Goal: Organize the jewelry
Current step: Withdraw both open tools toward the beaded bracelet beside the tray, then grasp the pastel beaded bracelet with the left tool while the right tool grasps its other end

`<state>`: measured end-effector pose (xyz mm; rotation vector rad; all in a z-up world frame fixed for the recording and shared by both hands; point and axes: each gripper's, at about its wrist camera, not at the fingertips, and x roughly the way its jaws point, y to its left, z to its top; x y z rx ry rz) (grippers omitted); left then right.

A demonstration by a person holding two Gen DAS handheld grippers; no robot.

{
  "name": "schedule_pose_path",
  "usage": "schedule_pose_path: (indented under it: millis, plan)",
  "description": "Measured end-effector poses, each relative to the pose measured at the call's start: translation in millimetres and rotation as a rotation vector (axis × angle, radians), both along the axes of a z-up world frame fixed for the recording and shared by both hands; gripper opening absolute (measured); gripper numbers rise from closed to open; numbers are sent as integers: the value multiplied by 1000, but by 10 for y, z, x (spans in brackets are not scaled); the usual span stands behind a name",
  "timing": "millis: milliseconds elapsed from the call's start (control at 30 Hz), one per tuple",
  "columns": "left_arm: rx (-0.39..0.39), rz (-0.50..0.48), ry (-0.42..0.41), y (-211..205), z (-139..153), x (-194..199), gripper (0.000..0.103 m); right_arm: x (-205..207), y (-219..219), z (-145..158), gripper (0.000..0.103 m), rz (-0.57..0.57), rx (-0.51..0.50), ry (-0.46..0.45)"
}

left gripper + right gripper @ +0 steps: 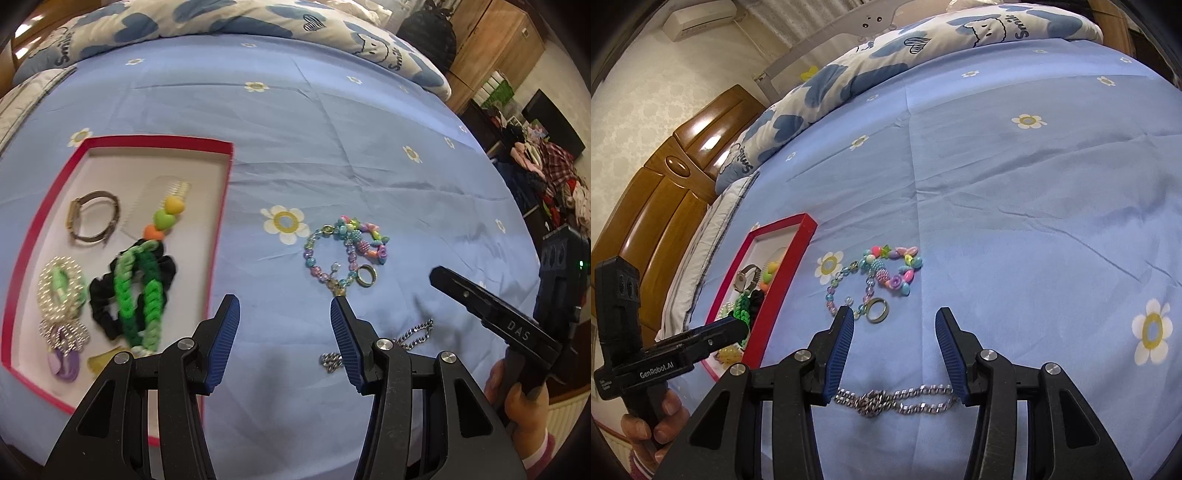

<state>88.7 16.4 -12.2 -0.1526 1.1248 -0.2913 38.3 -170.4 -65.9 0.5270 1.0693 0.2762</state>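
A red-rimmed box (221,206) lies on the blue bedsheet at the left and holds a watch (94,221), a green chain (136,291), a black scrunchie, pearl pieces and a clear comb. A pastel bead bracelet (347,247) and a gold ring (366,275) lie on the sheet to its right. A silver chain (894,400) lies nearer. My left gripper (284,310) is open and empty above the sheet beside the box. My right gripper (894,321) is open, its fingers either side of the silver chain. The box (775,288), bracelet (882,273) and ring (876,309) also show in the right wrist view.
A folded white-and-blue quilt (229,22) lies along the bed's far side. A wooden headboard (665,199) stands at the left. Clothes are piled (554,177) beyond the bed's right edge. Open blue sheet (1034,221) stretches to the right of the jewelry.
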Motion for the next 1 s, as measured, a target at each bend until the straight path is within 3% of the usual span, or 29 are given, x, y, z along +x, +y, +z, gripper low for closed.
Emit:
schedule_pose_path:
  millis: [567,700,767,900,1000]
  plan:
    - [72,-98,72,-522,-475,515,48,711,164,-447,45,134,-79,58]
    - [97,-116,87,-583,-597,564,40,740,210,-525,38,164,-119,54]
    - [123,-122,73,-611,-611,573,34,747,221,-525,28,169,-140,49]
    - [139,-140,62,-649,-621,598,6,746,193,-539,14,164,-166,41]
    - [126,-138,54,-618,-598,588,6,728,155,-519,12,154,-161,36]
